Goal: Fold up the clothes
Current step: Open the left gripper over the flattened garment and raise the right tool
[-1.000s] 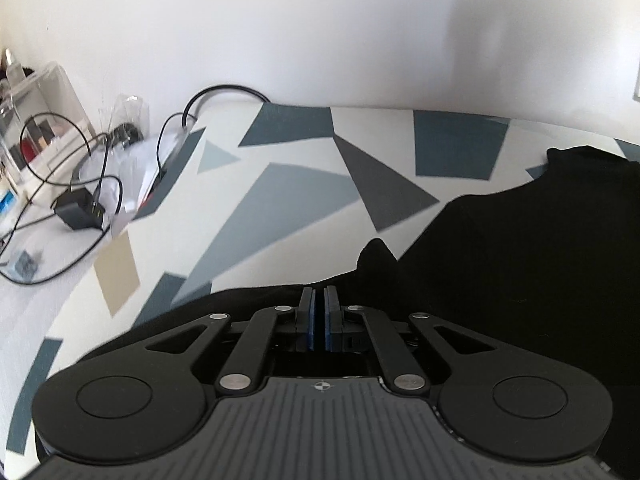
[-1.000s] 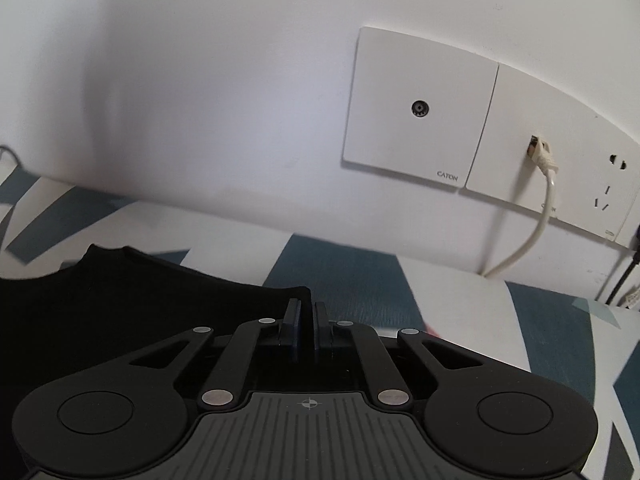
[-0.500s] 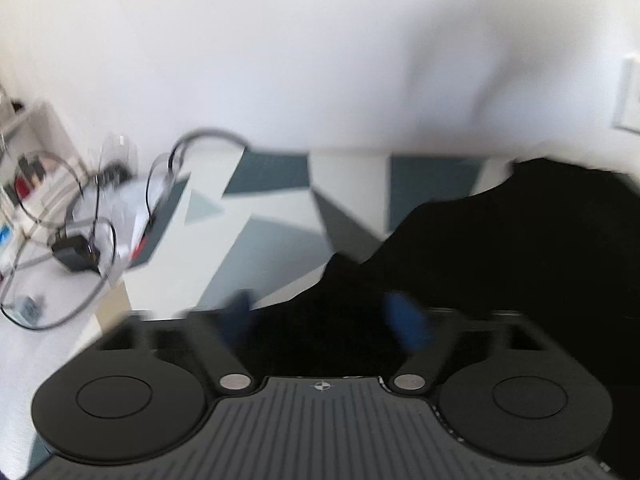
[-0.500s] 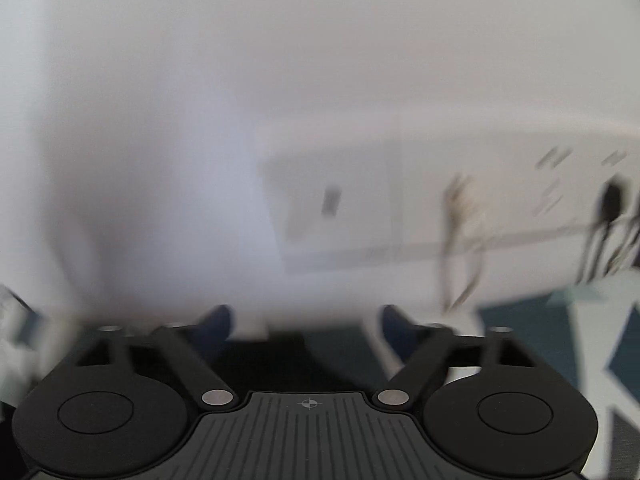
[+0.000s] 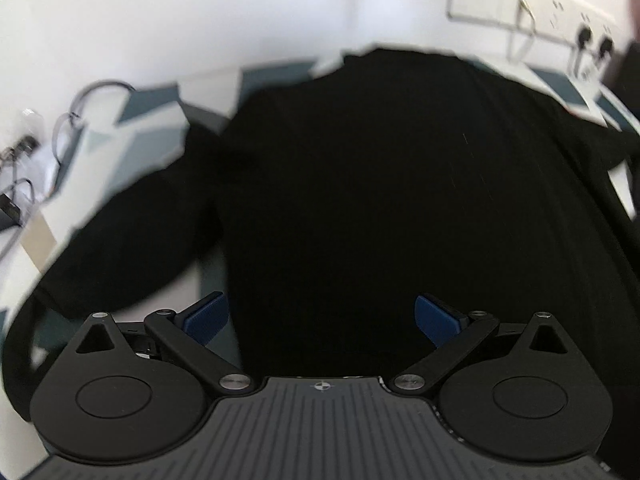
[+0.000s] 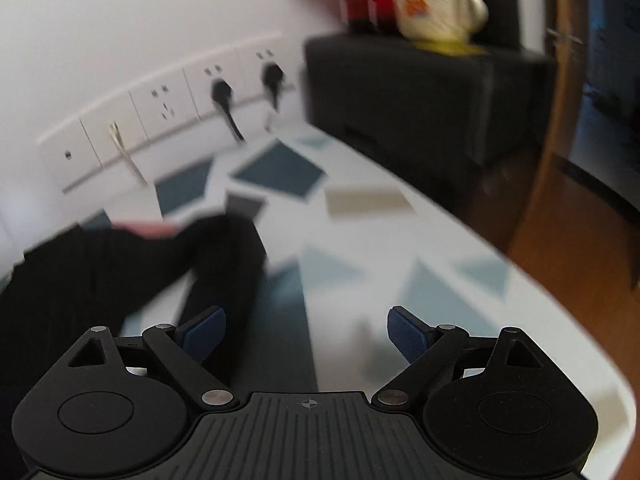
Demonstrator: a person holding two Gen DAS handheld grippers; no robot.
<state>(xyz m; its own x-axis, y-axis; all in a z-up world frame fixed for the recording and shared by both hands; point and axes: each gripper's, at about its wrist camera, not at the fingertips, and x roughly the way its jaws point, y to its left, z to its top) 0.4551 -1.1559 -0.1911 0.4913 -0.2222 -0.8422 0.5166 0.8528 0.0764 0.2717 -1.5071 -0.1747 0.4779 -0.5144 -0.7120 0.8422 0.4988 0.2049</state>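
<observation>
A black long-sleeved garment (image 5: 360,180) lies spread flat on the patterned tablecloth (image 5: 152,120), collar end toward the wall. One sleeve (image 5: 140,232) runs out to the left. My left gripper (image 5: 320,314) hovers over the garment's near part. Its jaws are opening wide and its blue pads (image 5: 206,316) hold nothing. In the right wrist view the other sleeve (image 6: 228,256) lies on the cloth at the left. My right gripper (image 6: 306,330) is open above it, its left pad (image 6: 204,332) over the sleeve's end, and bare tablecloth (image 6: 360,280) shows between the jaws.
A row of wall sockets (image 6: 160,112) with two black plugs runs behind the table. A black box (image 6: 420,100) carrying a mug (image 6: 436,4) stands at the back right. Cables (image 5: 68,128) lie at the far left. The table's curved edge (image 6: 568,308) drops to a wooden floor.
Both grippers, shut a second ago at the garment's edge, have opened wide. The left view has swung right over the garment's body. The right view has swung right toward the sleeve and black box.
</observation>
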